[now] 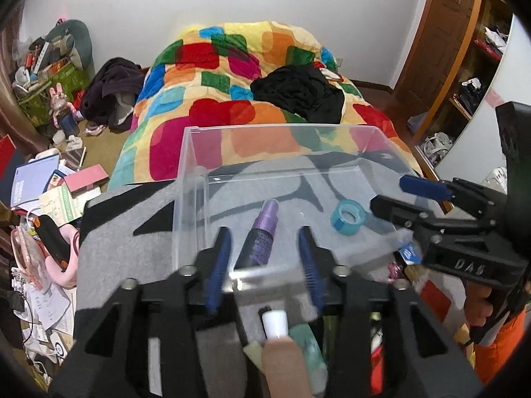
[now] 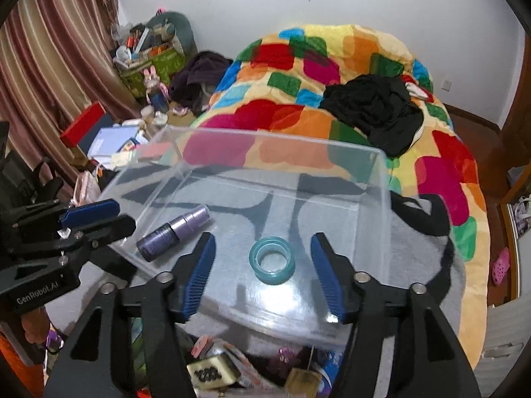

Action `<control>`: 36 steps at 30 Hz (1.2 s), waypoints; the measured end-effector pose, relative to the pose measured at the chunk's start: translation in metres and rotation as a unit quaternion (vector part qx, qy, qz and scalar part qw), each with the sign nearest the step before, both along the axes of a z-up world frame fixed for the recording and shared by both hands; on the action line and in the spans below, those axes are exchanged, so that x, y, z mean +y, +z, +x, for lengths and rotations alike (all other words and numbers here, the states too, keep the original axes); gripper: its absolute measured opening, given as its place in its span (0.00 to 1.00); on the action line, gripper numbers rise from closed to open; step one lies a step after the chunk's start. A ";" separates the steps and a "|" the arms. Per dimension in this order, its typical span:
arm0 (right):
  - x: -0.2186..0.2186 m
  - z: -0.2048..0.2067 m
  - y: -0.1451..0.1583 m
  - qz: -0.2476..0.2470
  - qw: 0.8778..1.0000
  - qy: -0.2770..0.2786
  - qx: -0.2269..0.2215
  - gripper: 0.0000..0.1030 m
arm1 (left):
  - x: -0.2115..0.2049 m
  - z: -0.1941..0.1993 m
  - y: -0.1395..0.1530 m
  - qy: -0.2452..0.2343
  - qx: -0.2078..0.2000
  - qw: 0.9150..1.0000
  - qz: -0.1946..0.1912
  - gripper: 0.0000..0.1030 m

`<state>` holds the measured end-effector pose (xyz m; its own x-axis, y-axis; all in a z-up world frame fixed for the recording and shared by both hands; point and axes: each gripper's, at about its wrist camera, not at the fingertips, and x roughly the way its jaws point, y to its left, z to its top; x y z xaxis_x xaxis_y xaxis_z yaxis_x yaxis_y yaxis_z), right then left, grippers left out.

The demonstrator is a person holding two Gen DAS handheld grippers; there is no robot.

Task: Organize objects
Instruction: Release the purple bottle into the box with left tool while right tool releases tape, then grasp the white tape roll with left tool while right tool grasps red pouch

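Both sets of jaws stood spread with nothing pinched between them. The left gripper (image 1: 264, 258) hung over the near rim of a clear plastic bin (image 1: 195, 172), its blue pads either side of a purple spray bottle (image 1: 262, 235) that lay on the bin's floor, apart from both pads. The right gripper (image 2: 264, 272) hovered the same way over a teal roll of tape (image 2: 272, 260), which lay flat in the bin with its hole facing up, clear of the pads.

The bottle had a pale lilac cap and a darker, glittery purple body; it lay on its side, cap toward the far wall. The tape sat to its right, well apart from it. The bin rested on a grey and black blanket (image 1: 109, 232) at the foot of a bed covered by a bright patchwork duvet (image 1: 212, 66), with a black garment (image 1: 298, 93) heaped on top.

Just before the bin's near wall lay a jumble of small things, among them a white-capped tube (image 1: 275, 323) and a gold tin (image 2: 212, 373). Books and papers (image 1: 36, 182) littered the floor to the left.
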<state>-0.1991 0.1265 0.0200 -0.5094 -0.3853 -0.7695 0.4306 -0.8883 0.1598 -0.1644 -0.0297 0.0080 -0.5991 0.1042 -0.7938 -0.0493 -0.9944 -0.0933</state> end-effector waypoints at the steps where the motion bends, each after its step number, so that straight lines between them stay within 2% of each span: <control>1: 0.004 0.006 0.004 -0.003 1.000 -0.002 0.006 0.58 | 0.001 0.007 0.002 -0.002 0.004 1.000 -0.002 0.52; 6: 0.022 0.040 0.014 -0.013 0.999 -0.008 0.032 0.69 | 0.007 0.043 0.003 -0.009 0.015 1.000 -0.018 0.61; 11: 0.041 0.073 0.011 -0.020 0.999 -0.021 0.040 0.75 | 0.014 0.075 -0.004 -0.011 0.019 0.999 -0.029 0.67; 18: 0.066 0.122 -0.007 -0.058 0.997 -0.041 0.013 0.78 | 0.017 0.110 -0.032 -0.014 -0.008 1.000 -0.019 0.68; 23: 0.065 0.149 -0.025 -0.079 0.996 -0.036 -0.016 0.79 | 0.011 0.127 -0.044 0.005 -0.012 1.000 -0.002 0.75; 25: 0.063 0.154 -0.035 -0.094 0.994 -0.026 -0.038 0.79 | 0.010 0.131 -0.047 0.013 -0.008 1.000 -0.002 0.75; 27: 0.059 0.158 -0.042 -0.100 0.993 -0.018 -0.051 0.79 | 0.006 0.136 -0.049 0.017 -0.009 1.000 0.015 0.75; 30: 0.052 0.164 -0.050 -0.102 0.993 -0.009 -0.059 0.79 | 0.003 0.149 -0.050 0.019 0.000 0.999 0.037 0.77; 36: 0.038 0.162 -0.057 -0.106 0.992 -0.003 -0.063 0.79 | 0.006 0.165 -0.060 0.018 0.005 0.999 0.045 0.80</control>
<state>-0.0367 0.1648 -0.0373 -0.4173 -0.5419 -0.7295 0.3899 -0.8319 0.3950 0.0006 -0.0237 -0.0524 -0.6115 0.1535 -0.7762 -0.0159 -0.9832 -0.1819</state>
